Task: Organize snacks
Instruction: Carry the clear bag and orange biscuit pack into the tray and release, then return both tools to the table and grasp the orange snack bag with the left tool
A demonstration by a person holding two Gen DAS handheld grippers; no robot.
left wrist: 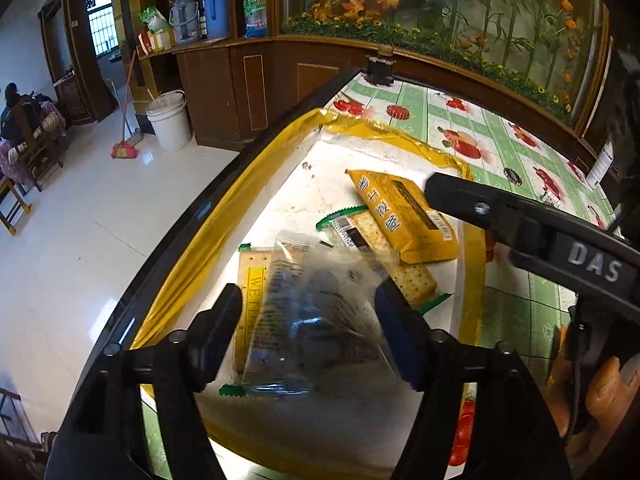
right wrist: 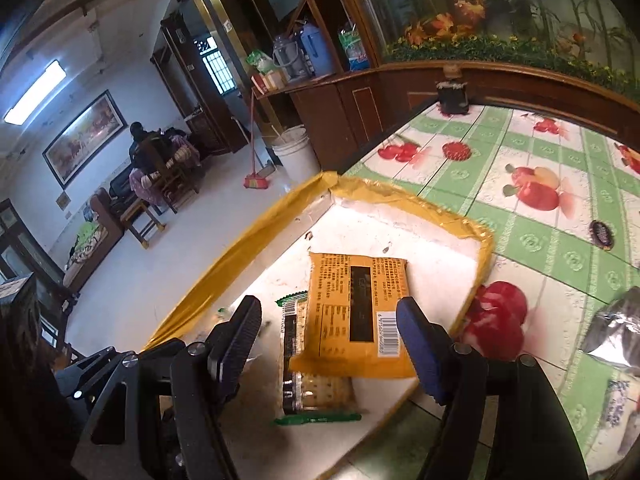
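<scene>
Snacks lie in tray (left wrist: 474, 240) at table (right wrist: 532, 240) edge: yellow pack (left wrist: 404, 216) atop cracker pack (right wrist: 316, 384). Left view alone shows clear bag (left wrist: 316, 320), blurred, between wide-spread left gripper (left wrist: 310, 320) fingers; contact unclear. Right gripper (right wrist: 332, 344) open, straddling yellow pack. Foil pack (right wrist: 618, 328) outside tray, right view only. Legible: "DAS", "WE".

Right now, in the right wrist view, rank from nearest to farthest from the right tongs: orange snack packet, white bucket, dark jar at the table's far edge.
1. orange snack packet, between the right tongs.
2. dark jar, far table edge.
3. white bucket, on the floor, left; close to the jar's range.
</scene>
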